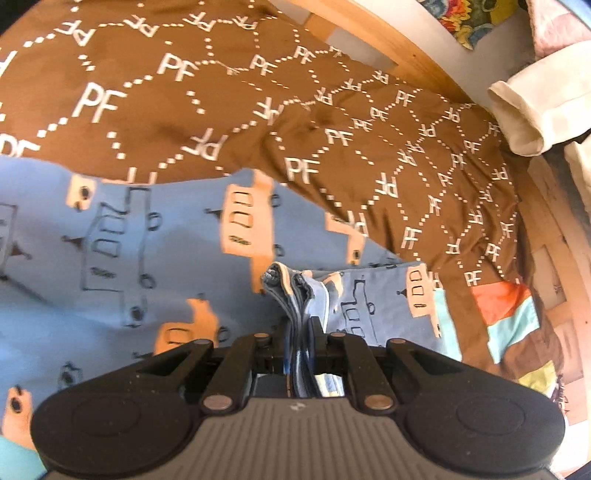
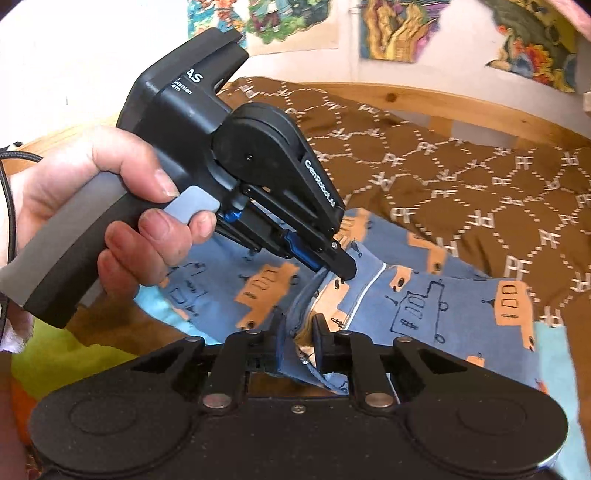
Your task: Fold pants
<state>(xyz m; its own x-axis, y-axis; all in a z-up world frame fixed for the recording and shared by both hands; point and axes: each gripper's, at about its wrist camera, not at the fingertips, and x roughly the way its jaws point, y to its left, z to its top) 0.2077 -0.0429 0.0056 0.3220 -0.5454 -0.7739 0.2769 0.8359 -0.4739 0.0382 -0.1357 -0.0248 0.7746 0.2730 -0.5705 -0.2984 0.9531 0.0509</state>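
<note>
A: Both grippers, L (image 1: 298,325) & R (image 2: 297,332), had jaws clamped on the pants (image 2: 424,295), bunched cloth between them, rest spread ahead on the bed (image 1: 221,92).

B: Risk: thick bunch could've slipped w/ uneven pull.

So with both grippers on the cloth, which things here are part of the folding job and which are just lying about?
In the job:
- blue patterned pants
- left gripper, shut on the pants
- right gripper, shut on the pants

Lying about:
- brown PF bedspread
- cream cloth
- wall pictures
- wooden bed frame
</note>
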